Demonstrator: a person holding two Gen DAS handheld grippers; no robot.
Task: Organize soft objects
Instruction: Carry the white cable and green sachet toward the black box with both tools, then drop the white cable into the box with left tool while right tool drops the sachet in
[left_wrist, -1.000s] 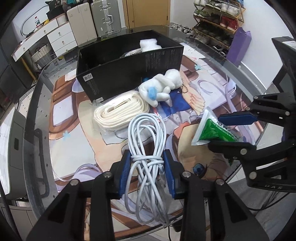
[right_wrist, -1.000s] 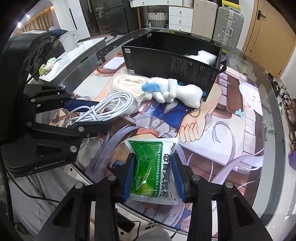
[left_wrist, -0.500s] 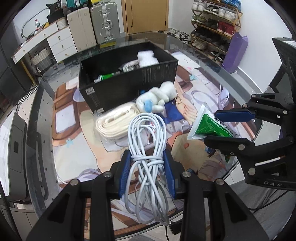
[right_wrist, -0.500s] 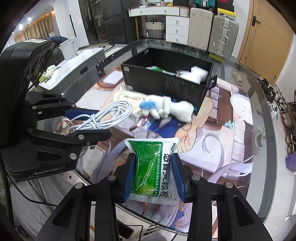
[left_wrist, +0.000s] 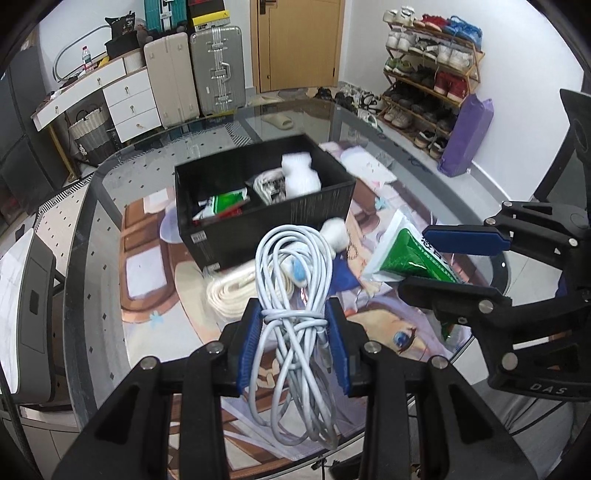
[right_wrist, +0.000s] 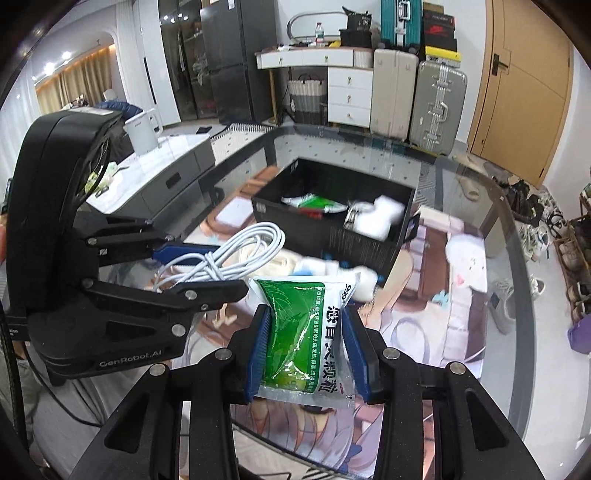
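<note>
The left gripper (left_wrist: 293, 345) is clamped on a coiled white cable (left_wrist: 293, 280) held in the air short of the black box (left_wrist: 258, 225), and its loose loops could snag the box's near wall or slide from the pads. To its right, the right gripper (right_wrist: 306, 350) pinches a green sachet (right_wrist: 303, 332) by its slack middle, so it may fold or slip. The cable hides most of the white plush toy (left_wrist: 334, 234) lying against the box, and blur obscures the box's contents.
</note>
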